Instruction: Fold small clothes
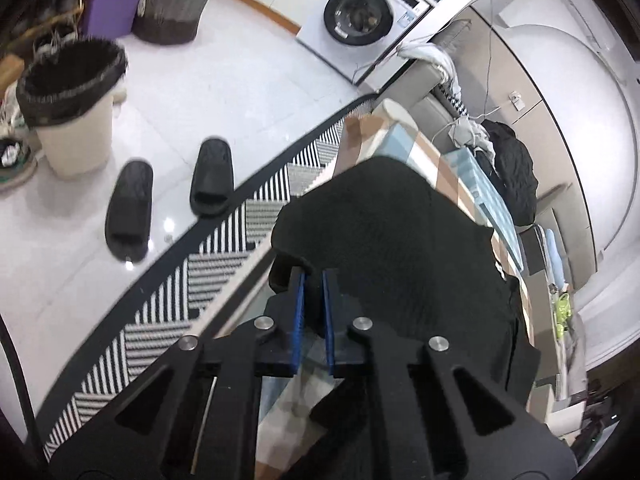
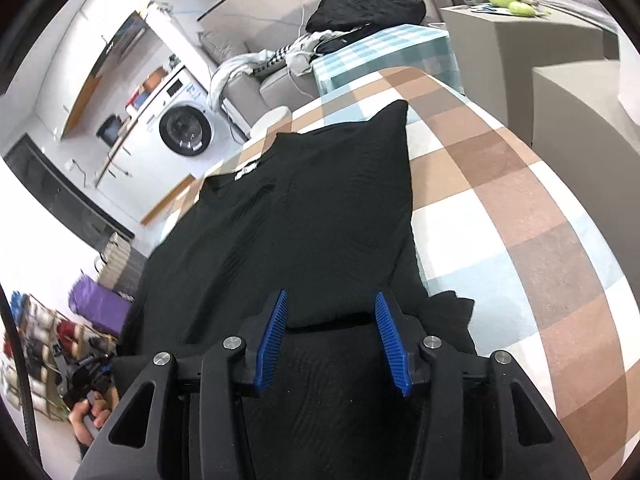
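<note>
A black knit garment (image 2: 304, 208) lies spread on the table's brown, white and blue checked cloth (image 2: 500, 200), with a white label near its far collar. My right gripper (image 2: 331, 296) hovers over its near end; the blue pads (image 2: 390, 340) stand wide apart, a folded edge lies between them, and neither pad presses on it. In the left wrist view the garment (image 1: 384, 232) hangs over the table's edge. My left gripper (image 1: 314, 280) has its pads nearly together, pinching a thin edge of the black fabric. A hand (image 2: 86, 416) holds that gripper at the lower left.
Beside the table, on the white floor, are a striped rug (image 1: 224, 248), two black slippers (image 1: 212, 176), a lined bin (image 1: 72, 104) and a washing machine (image 1: 360, 16). More clothes are piled on the grey sofa (image 2: 364, 4). Grey blocks (image 2: 520, 28) stand at the far right.
</note>
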### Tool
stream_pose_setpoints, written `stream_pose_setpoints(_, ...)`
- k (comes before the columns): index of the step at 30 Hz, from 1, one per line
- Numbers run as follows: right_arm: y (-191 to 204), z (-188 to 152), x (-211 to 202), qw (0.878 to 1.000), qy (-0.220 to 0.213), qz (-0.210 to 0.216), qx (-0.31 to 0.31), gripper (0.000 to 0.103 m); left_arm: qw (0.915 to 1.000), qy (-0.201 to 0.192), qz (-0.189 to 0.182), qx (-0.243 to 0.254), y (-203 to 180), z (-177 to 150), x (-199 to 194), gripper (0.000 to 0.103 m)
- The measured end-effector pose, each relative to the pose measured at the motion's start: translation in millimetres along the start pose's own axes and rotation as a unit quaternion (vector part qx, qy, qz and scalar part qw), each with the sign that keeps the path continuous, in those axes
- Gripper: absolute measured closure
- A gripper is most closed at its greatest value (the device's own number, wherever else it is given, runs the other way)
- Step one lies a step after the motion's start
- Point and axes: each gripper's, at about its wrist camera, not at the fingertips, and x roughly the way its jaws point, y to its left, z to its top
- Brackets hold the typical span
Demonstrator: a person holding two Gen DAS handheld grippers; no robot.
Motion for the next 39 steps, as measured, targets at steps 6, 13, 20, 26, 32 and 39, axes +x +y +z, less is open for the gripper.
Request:
stream_pose_setpoints(6,-6.5,-2.5,-7.2,1.000,-0.009,0.008,0.010,0.056,0.9977,-0.034,-0.002,0.059,-41.5,9.3,-18.5,0.098)
stream_pose_setpoints(13,-14.2,-3.4,-12.4,1.000,-0.013,0.014,0.015,0.056,0.9920,-0.067,-0.015,0.106,-92.9,15.0,-37.2,0.098)
stream_pose_setpoints(20,-17.3,-6.7,-18.3,1.000,-0.015,0.016,0.016,0.056,0.9650,-0.061,-0.099,0.235,-224.5,-23.3,-35.4,0.098)
stream_pose_setpoints(26,-19.7,-8.7,-24.1,1.000,-0.016,0.013,0.012,0.056,0.9274,0.065,-0.157,0.333,-294.0,-105.5,1.9,0.076)
stream_pose_setpoints(32,-22.6,-11.3,-28.3,1.000,-0.016,0.009,0.009,0.056,0.9373,0.069,-0.140,0.312,-273.0,-117.8,-5.5,0.049)
stream_pose_setpoints(39,-22.4,-12.3,-23.8,1.000,-0.012,0.006,0.011,0.054,0.9655,0.050,-0.090,0.239,-220.4,-68.3,15.5,0.046)
